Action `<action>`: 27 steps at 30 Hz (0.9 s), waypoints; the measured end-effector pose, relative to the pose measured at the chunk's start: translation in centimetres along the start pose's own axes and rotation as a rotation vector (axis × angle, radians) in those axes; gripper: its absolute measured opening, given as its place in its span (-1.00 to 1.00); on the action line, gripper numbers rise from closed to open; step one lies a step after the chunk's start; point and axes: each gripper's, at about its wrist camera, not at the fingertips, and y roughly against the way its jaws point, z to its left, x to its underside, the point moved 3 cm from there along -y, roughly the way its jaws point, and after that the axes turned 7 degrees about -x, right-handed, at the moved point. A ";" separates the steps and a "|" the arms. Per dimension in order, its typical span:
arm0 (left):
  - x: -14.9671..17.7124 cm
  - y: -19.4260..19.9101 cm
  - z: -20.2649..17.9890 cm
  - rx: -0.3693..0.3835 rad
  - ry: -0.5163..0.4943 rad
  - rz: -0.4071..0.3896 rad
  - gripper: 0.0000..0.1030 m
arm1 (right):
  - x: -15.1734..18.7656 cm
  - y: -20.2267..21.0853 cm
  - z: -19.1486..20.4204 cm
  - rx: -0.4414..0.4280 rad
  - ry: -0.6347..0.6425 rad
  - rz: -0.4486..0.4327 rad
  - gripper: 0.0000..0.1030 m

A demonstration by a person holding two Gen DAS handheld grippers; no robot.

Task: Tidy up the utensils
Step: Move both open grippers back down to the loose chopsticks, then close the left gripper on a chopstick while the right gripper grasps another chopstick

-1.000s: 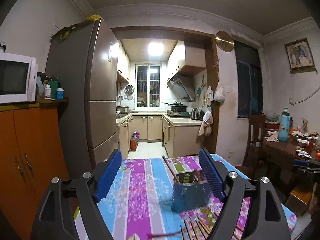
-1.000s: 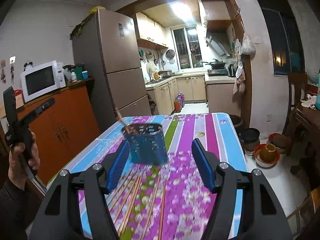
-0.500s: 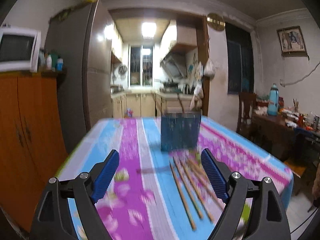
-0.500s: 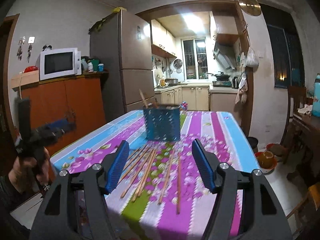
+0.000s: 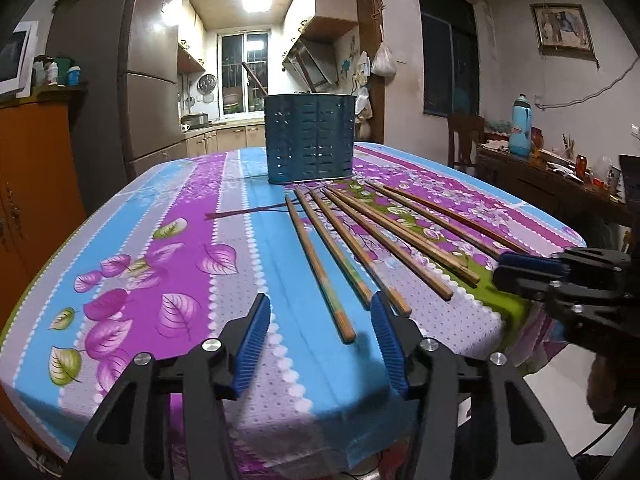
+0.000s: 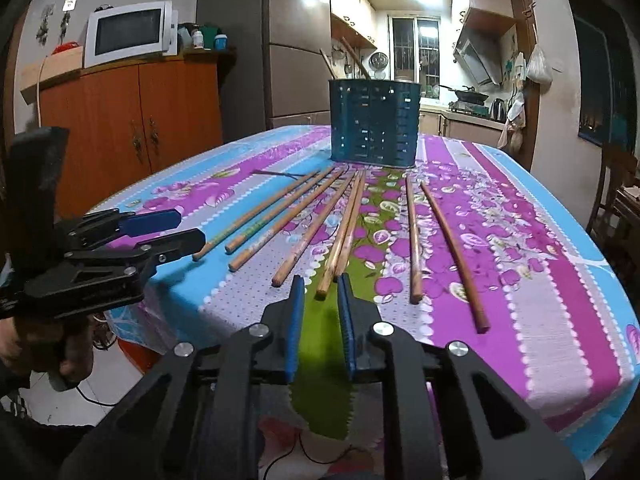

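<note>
Wooden chopsticks (image 5: 320, 258) lie fanned out flat on the table (image 5: 168, 264), their far tips converging toward a dark blue perforated utensil holder (image 5: 310, 140) that stands upright farther back near the table's middle; in the right wrist view the same chopsticks (image 6: 344, 224) spread from the holder (image 6: 374, 124) toward the near edge, eight or so, with two lying a little apart on the right side. A couple of chopsticks already stand tilted inside the holder, their ends poking above its rim. A thin dark stick (image 5: 244, 211) lies crosswise just in front of the holder, to the left of the fan. The left claw (image 5: 320, 322) hovers low over the near table edge, released, its blue pads wide apart with the near end of the leftmost chopstick lying between them but untouched. The right claw (image 6: 320, 300) sits at the near edge too, its blue pads only partly parted and gripping nothing, with the near ends of the middle pair of chopsticks just ahead of the gap. Each claw shows in the other's view: the right claw (image 5: 532, 270) off the table's right corner, the left claw (image 6: 168, 228) at the left edge, held in a hand (image 6: 40, 344). The table wears a striped floral tablecloth (image 6: 500, 216) in purple, blue and green. Beyond stand an orange cabinet (image 6: 128, 120) with a white microwave (image 6: 128, 32) on top, a tall refrigerator (image 5: 148, 92), and a lit kitchen in the far background.
</note>
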 end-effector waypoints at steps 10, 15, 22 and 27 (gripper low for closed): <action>0.4 -0.9 -1.5 0.025 -0.043 0.001 -0.27 | 0.1 -1.6 0.0 0.027 -0.019 0.008 -0.73; 0.6 -1.3 -1.0 -0.003 -0.039 0.000 -0.69 | -0.1 -1.7 0.2 0.036 -0.018 0.006 -0.79; 0.8 -1.3 0.0 -0.035 -0.023 -0.004 -0.69 | -0.2 -1.9 0.9 0.033 -0.014 -0.003 -0.82; 0.9 -1.2 0.0 -0.048 -0.016 -0.027 -0.67 | -0.1 -2.3 1.0 0.057 -0.019 -0.017 -0.82</action>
